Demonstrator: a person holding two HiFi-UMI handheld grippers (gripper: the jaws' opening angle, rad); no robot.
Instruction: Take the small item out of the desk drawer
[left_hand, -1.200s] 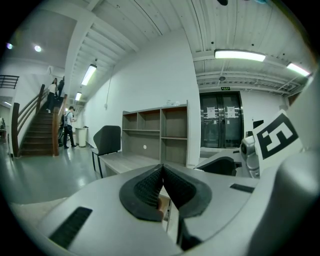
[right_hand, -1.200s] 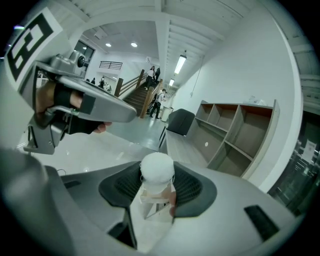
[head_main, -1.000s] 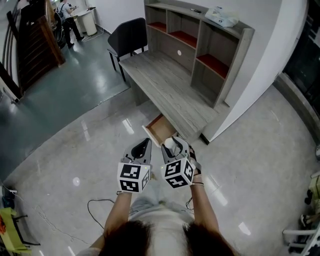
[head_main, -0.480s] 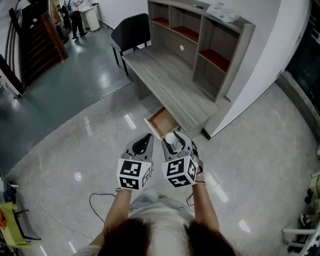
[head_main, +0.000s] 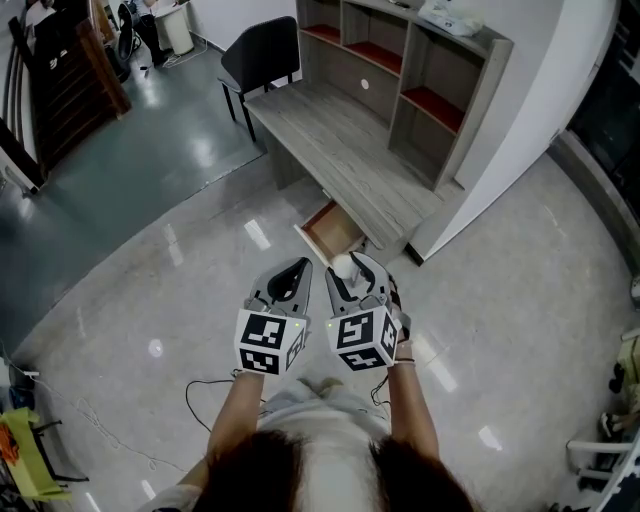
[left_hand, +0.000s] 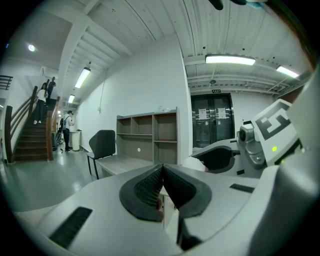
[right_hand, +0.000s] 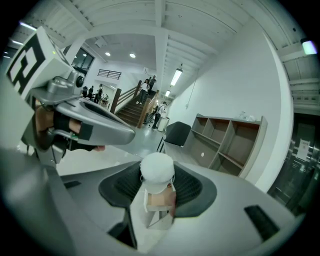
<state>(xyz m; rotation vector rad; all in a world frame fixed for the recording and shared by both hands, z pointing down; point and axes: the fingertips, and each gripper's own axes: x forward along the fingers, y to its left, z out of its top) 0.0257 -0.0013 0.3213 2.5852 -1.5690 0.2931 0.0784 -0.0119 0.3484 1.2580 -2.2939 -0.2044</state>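
A small white round item (head_main: 342, 266) (right_hand: 157, 172) sits clamped between the jaws of my right gripper (head_main: 347, 268), which is shut on it. Beyond the jaws, the desk drawer (head_main: 332, 231) stands pulled out under the grey wooden desk (head_main: 330, 150), its wooden inside showing with nothing visible in it. My left gripper (head_main: 297, 270) is held beside the right one, its ribbed pads (left_hand: 160, 186) pressed together with nothing between them. Both grippers hang above the floor, some way back from the desk.
A shelf unit (head_main: 420, 70) with red-lined compartments stands on the desk against a white wall. A black chair (head_main: 262, 58) sits at the desk's far end. A dark cable (head_main: 205, 392) lies on the glossy floor near my feet. Stairs (left_hand: 30, 137) with people rise at far left.
Both grippers, the right still holding the white item, have drawn slightly further back from the open drawer, and my view has shifted so the desk sits higher in frame.
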